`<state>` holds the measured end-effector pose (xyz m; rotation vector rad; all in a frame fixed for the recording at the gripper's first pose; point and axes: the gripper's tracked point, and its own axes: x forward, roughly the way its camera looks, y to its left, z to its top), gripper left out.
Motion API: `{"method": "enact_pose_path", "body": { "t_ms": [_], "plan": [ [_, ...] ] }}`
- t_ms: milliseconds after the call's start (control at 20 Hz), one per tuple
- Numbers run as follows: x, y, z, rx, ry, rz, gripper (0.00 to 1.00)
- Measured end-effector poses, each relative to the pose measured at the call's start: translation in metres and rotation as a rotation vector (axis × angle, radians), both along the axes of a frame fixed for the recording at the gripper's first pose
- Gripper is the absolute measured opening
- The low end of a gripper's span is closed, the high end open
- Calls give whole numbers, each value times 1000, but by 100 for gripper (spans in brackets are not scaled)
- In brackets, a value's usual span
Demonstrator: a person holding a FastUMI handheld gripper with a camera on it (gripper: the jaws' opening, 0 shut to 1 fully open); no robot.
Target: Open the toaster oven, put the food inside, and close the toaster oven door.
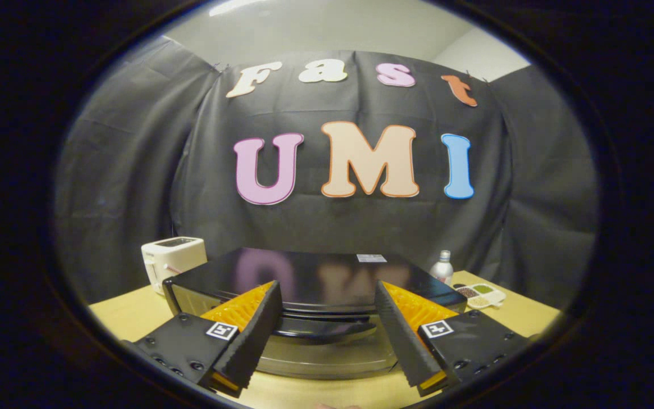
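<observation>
Gripper view: the gripper (pixel 327 335) is held wide open around the handle (pixel 327 328) of the toaster oven (pixel 310 278) at the counter's (pixel 128 318) near edge, so the handle could be missed if the fingers are closed too high.

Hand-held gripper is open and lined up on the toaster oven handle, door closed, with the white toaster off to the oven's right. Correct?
Not quite: in the gripper view the white toaster stands to the left of the toaster oven, behind its corner; the bottle is on the right. The rest holds: the hand-held gripper is open, fingers either side of the door handle, door closed.
</observation>
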<state>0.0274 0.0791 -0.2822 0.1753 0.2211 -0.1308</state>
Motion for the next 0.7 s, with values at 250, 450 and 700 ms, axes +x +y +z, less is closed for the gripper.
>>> {"method": "enact_pose_path", "body": {
  "t_ms": [250, 450, 700],
  "plan": [
    [-33, 3, 1, 71, -38, 11, 100],
    [-64, 7, -3, 53, -11, 34, 100],
    [-101, 12, -13, 45, 5, 39, 100]
  ]
}}
